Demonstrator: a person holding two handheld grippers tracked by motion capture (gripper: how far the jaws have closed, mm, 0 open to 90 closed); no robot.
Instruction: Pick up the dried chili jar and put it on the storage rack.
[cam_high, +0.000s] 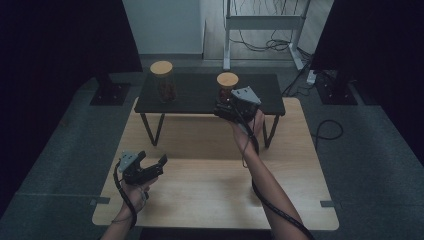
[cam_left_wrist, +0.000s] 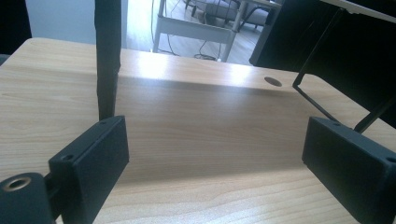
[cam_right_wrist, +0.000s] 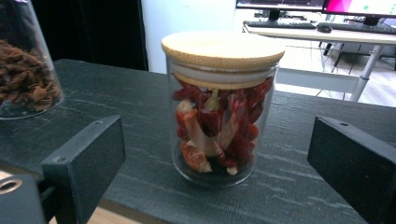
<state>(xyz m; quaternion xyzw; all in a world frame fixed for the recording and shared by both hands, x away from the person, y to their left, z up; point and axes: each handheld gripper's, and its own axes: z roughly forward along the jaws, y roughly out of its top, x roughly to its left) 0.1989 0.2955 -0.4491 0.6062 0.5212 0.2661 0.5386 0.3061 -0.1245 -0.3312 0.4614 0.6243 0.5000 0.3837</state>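
A glass jar of red dried chillies (cam_right_wrist: 219, 112) with a wooden lid stands upright on a low black shelf (cam_right_wrist: 116, 107). My right gripper (cam_right_wrist: 219, 144) is open, its jaws wide to either side of the jar and clear of the glass. In the high view the right gripper (cam_high: 226, 107) hovers at the shelf's front edge, just before this jar (cam_high: 227, 82). A second jar with brown contents (cam_high: 163, 82) stands on the shelf's left part. My left gripper (cam_high: 152, 160) is open and empty over the wooden table (cam_high: 210, 190) at the front left.
The black shelf (cam_high: 200, 95) rests on thin metal legs (cam_left_wrist: 107, 60) at the table's far half. The brown jar (cam_right_wrist: 23, 70) is at the left of the right gripper view. A white desk frame (cam_high: 262, 22) and cables lie behind.
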